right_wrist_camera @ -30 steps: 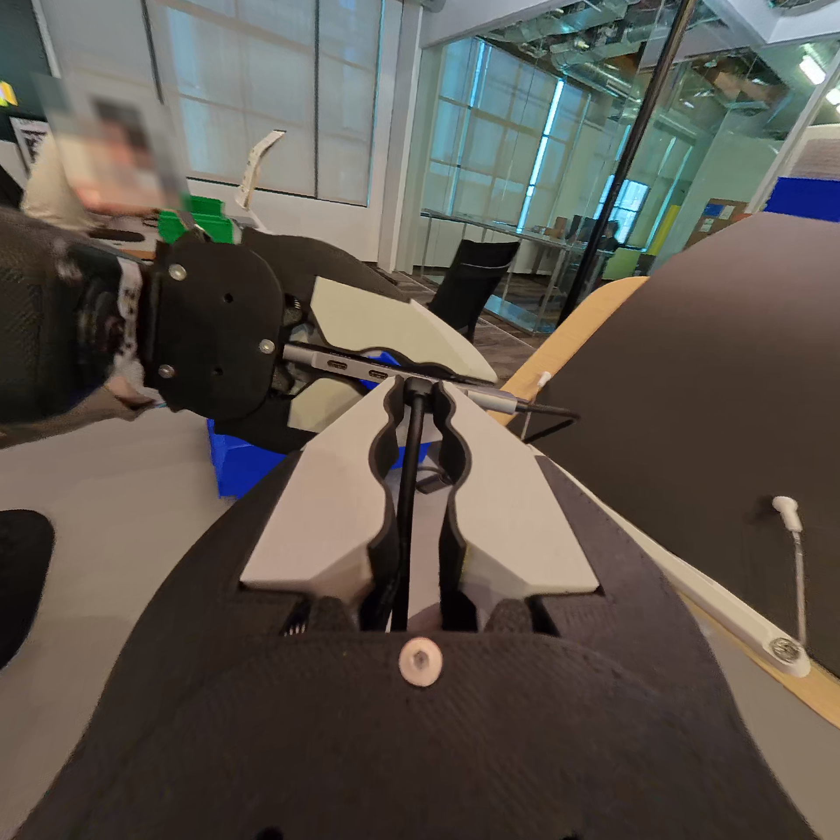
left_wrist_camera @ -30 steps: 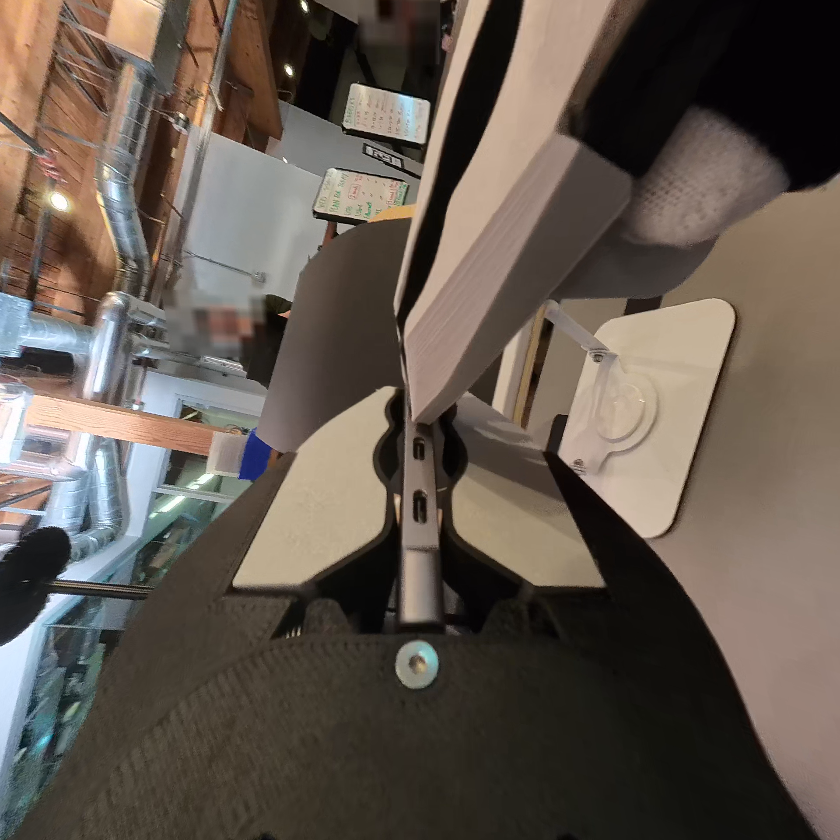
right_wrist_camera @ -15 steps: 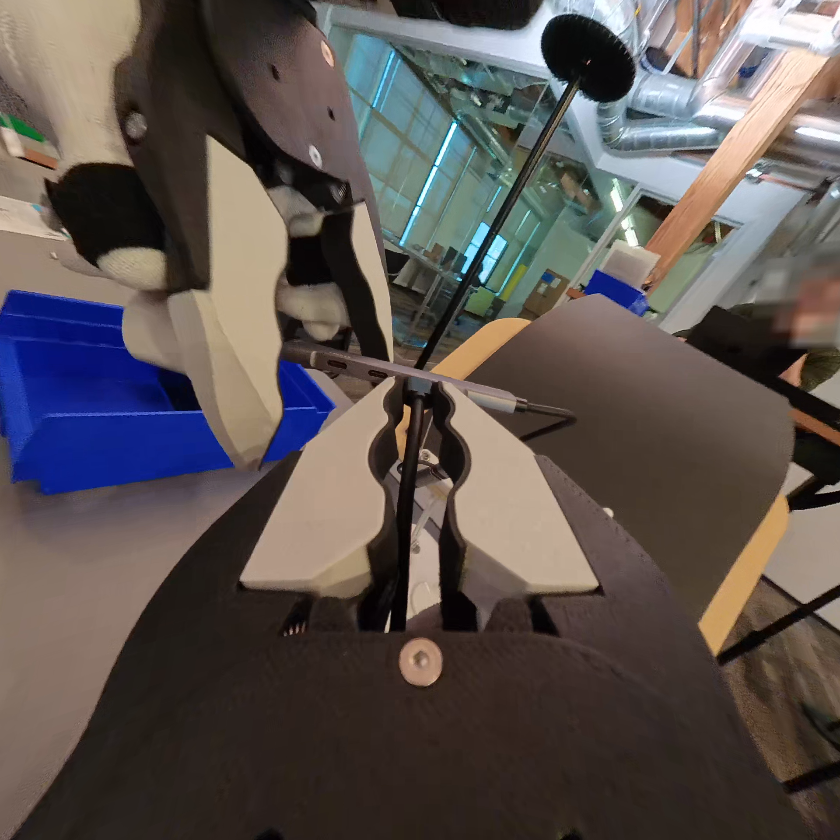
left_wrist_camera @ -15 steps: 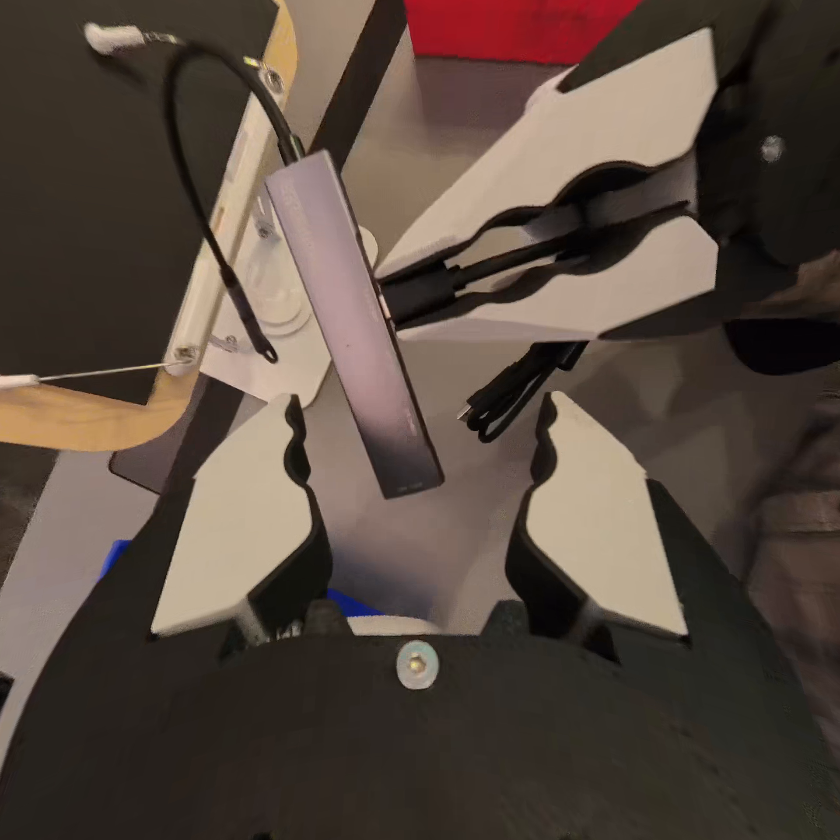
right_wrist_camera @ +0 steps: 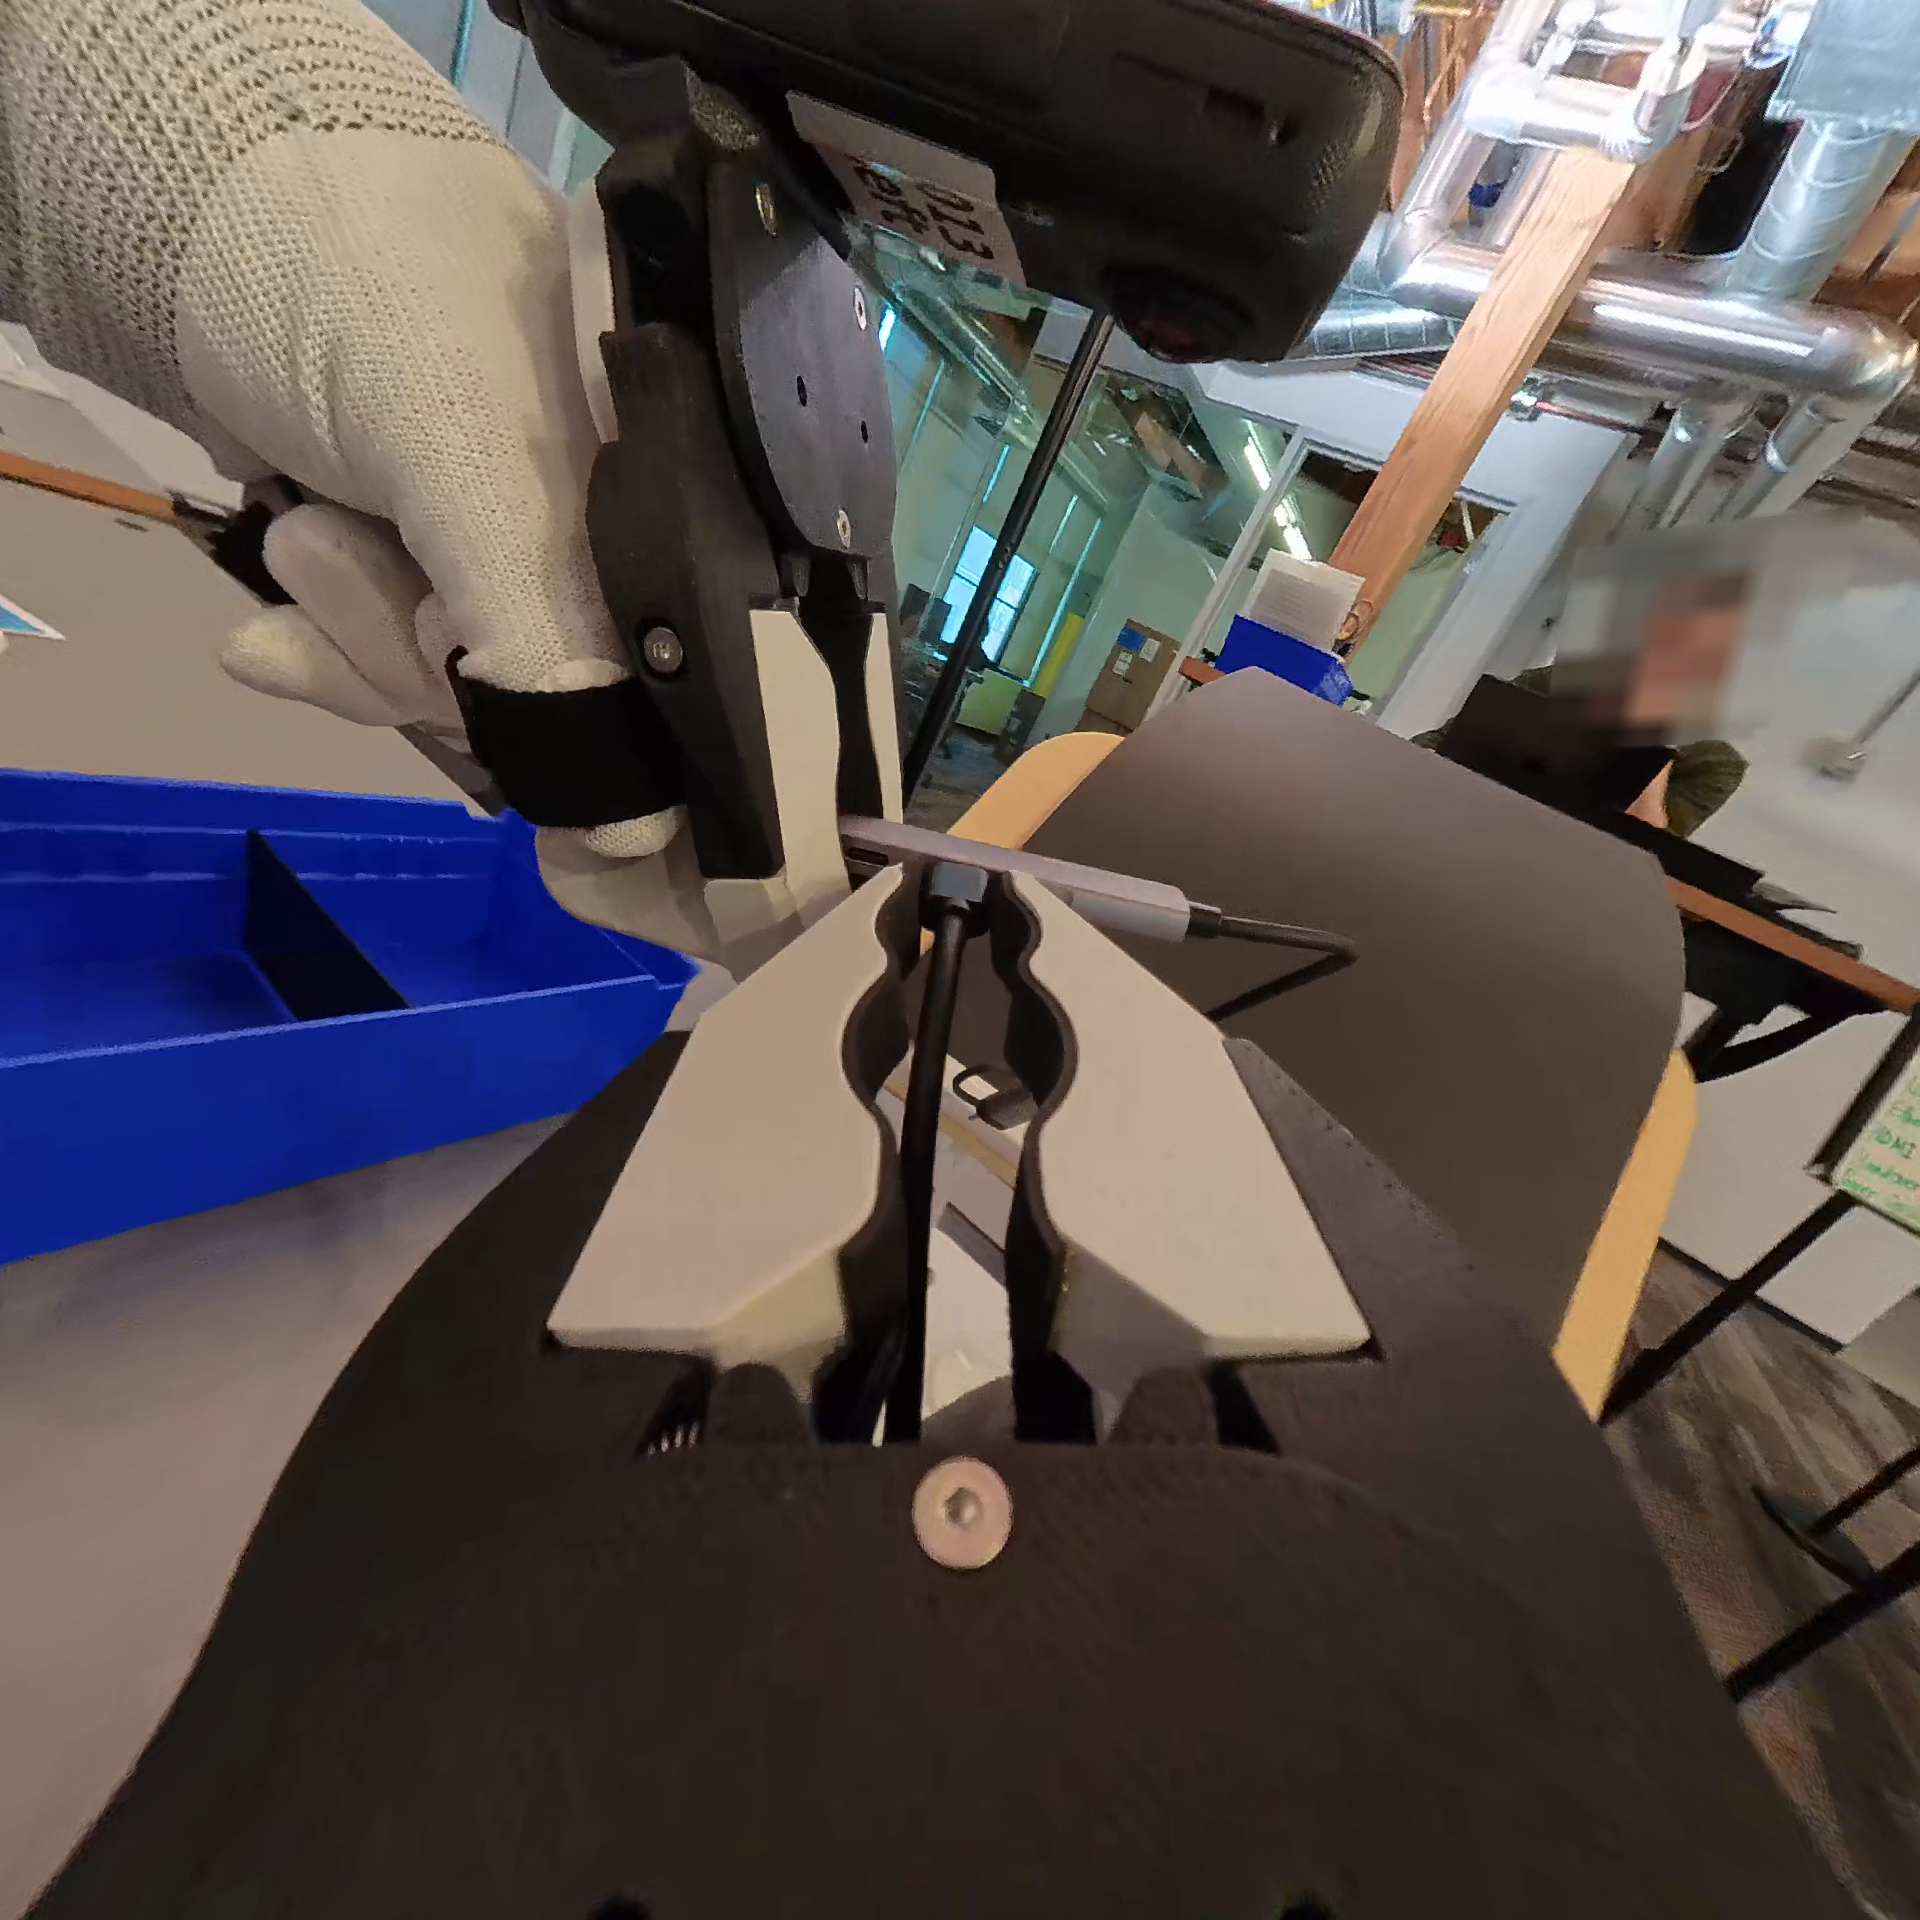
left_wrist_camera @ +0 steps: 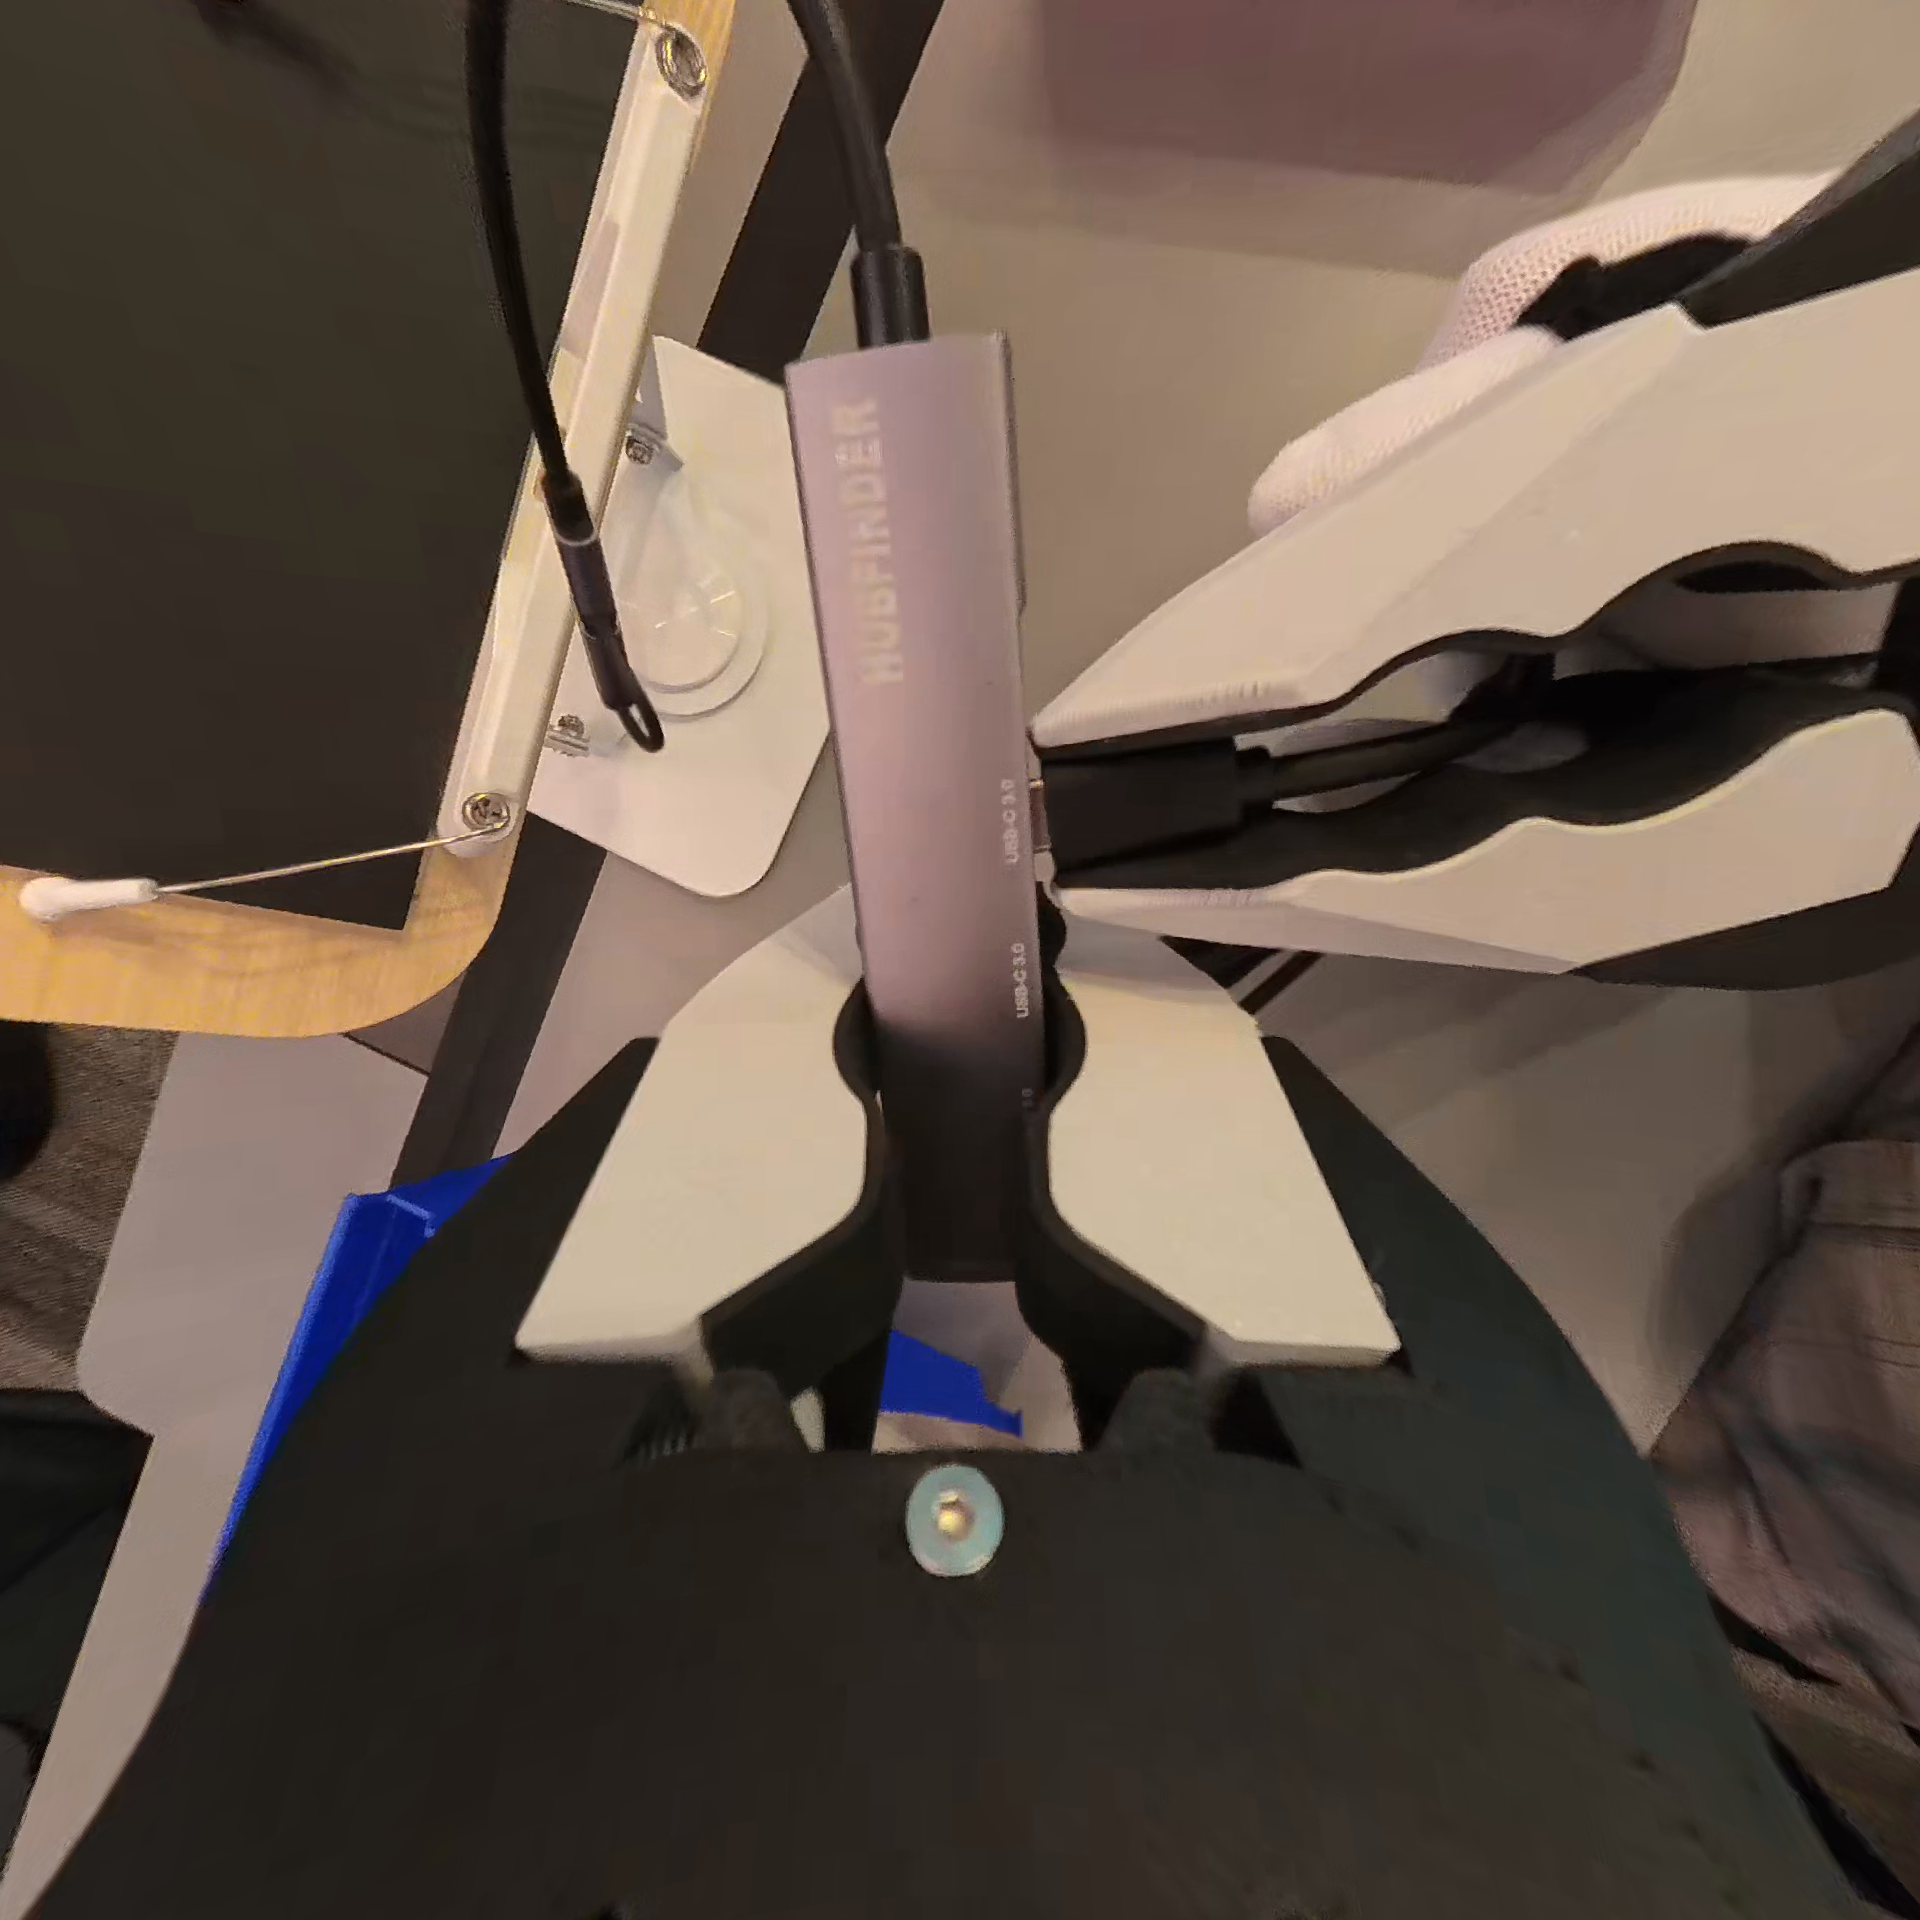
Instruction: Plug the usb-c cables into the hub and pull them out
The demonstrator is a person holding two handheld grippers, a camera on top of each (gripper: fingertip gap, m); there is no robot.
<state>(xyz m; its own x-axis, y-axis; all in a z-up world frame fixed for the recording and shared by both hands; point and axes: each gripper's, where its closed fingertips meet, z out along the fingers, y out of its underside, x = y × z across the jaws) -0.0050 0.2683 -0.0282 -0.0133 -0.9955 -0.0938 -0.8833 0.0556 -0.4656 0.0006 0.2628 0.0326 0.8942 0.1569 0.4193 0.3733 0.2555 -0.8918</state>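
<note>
We've got the left gripper [left_wrist_camera: 961,1132] clamped on the near end of the hub [left_wrist_camera: 914,727], jaws shut round it. Just beyond those jaws, from the right, the right gripper [left_wrist_camera: 1049,821] is closed on the usb-c cable [right_wrist_camera: 930,1049] plug, seated in a side port (held off the worktop). Looks like the plugged-in stage; next we'd pull straight out, hub braced.

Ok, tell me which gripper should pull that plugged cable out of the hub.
Right. The right gripper is already shut on the cable plug seated in the hub side, so it can likely draw straight back while the left gripper braces the hub's end.
</note>
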